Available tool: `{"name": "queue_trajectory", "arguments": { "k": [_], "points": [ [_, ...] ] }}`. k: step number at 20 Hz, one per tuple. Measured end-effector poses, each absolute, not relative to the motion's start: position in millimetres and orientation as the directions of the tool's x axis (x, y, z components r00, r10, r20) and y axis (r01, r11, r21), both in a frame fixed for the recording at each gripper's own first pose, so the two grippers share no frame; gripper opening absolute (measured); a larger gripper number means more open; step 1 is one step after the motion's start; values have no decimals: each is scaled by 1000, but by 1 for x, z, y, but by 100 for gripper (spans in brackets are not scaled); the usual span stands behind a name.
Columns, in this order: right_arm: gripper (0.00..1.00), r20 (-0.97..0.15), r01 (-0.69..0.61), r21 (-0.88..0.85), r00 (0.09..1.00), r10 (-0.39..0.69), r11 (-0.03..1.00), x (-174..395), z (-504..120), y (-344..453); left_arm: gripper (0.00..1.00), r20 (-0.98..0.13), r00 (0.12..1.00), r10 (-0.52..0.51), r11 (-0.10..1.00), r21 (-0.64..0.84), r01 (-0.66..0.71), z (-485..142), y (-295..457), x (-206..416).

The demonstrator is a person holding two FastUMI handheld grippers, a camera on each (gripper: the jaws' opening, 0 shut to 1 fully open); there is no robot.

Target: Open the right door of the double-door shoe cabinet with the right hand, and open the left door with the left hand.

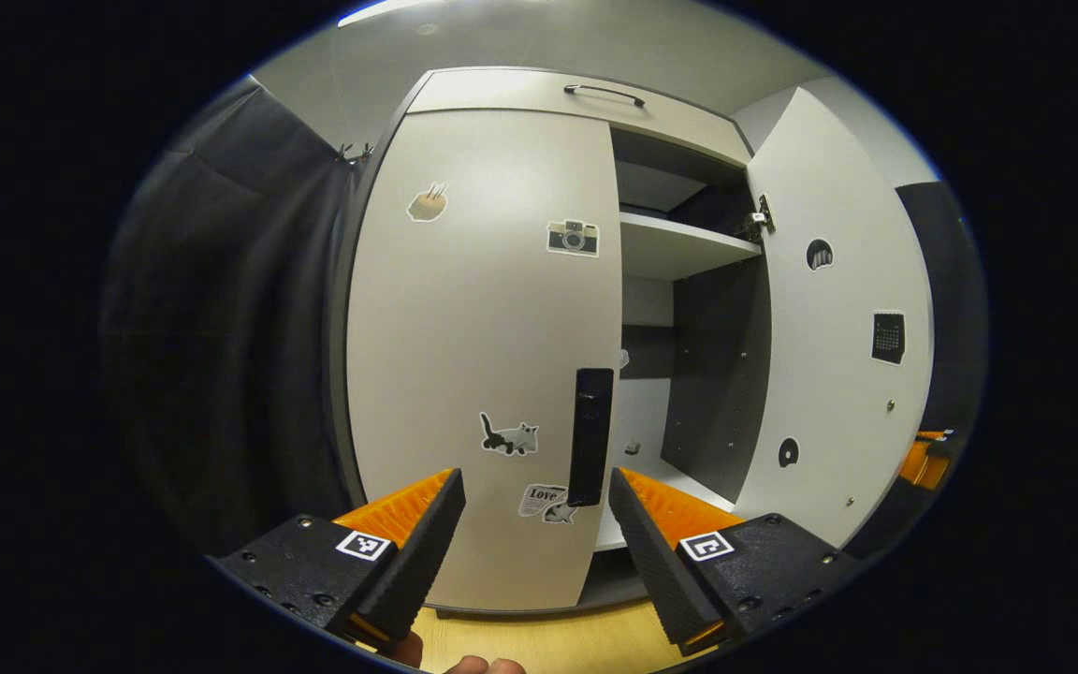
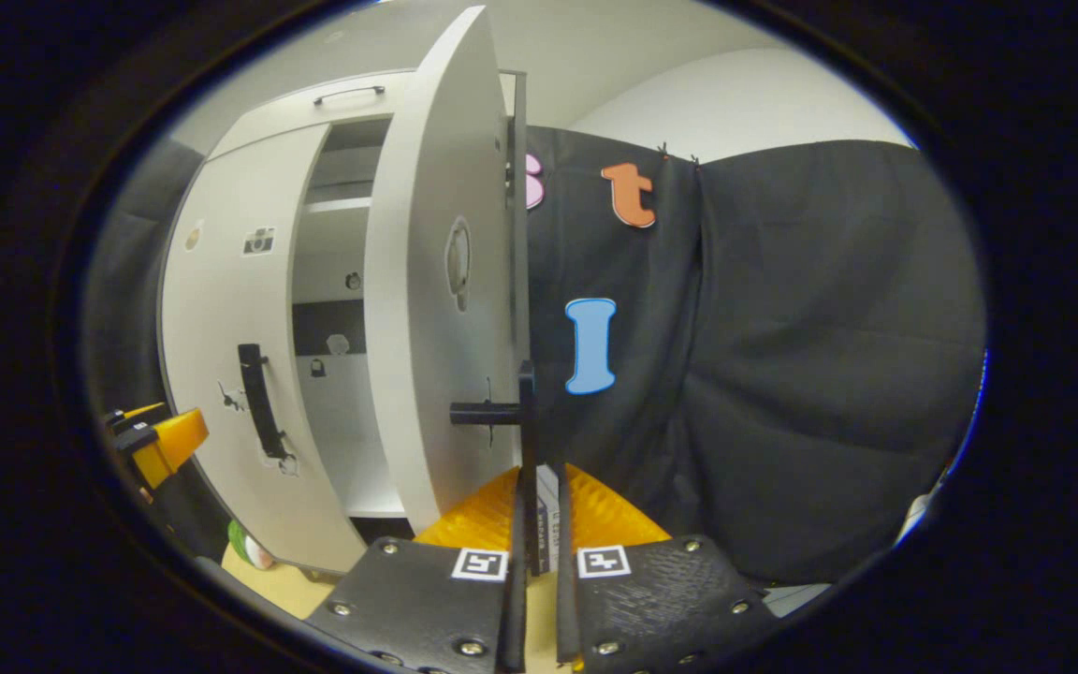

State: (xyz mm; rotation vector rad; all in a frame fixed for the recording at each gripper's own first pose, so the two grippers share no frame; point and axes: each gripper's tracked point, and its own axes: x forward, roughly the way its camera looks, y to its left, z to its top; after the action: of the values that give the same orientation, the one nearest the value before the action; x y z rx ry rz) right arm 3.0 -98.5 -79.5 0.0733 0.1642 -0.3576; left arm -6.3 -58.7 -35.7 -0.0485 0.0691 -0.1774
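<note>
Cabinet (image 1: 502, 94): one pale double-door shoe cabinet with a dark frame, standing on a wood floor (image 1: 539, 641).
Doors: two. The left door (image 1: 464, 309) is closed; the right door (image 1: 838, 328) is swung wide open, its inner face showing in the left gripper view.
Handles: three dark ones. One bar (image 1: 590, 435) stands upright at the left door's free edge. One (image 2: 528, 412) stands on the right door's outer face. One (image 1: 604, 92) lies across the top panel.
Stickers on the left door: four, namely a pale blob near the top, a camera (image 1: 573, 238), a cat (image 1: 509, 437) and a small one near the bottom edge.
Shelves: one pale shelf (image 1: 679, 248) shows inside the open right half, with a pale floor panel lower down.
Left gripper (image 1: 536, 487): fingers spread wide, holding nothing, set before the lower end of the left door's bar and not touching it. Fingertips of the person's hand (image 1: 488, 666) show at the bottom edge.
Right gripper (image 2: 539, 501): fingers pressed close together on the right door's handle, which runs up from between them.
Other gripper seen: in the right gripper view the left gripper sits at the far left, near the left door.
Booth wall (image 2: 782, 356): black cloth hangs behind the open door.
</note>
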Motion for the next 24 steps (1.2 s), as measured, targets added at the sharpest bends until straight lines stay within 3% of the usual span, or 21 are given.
{"name": "queue_trajectory", "arguments": {
  "k": [2, 16, 24],
  "points": [
    [8, -173, 335, 54, 931, -322, 941, 4, -80, -99, 97, -62, 982, -177, 983, -48, 175, -35, -63, 0],
    [8, -165, 183, 98, 972, -166, 978, 8, -85, -126, 96, -91, 988, -127, 992, -34, 125, -52, -94, 68],
    [16, -164, 108, 128, 983, -86, 986, 11, -89, -145, 93, -137, 987, -83, 997, -16, 81, -72, -106, 93]
  ]
}}
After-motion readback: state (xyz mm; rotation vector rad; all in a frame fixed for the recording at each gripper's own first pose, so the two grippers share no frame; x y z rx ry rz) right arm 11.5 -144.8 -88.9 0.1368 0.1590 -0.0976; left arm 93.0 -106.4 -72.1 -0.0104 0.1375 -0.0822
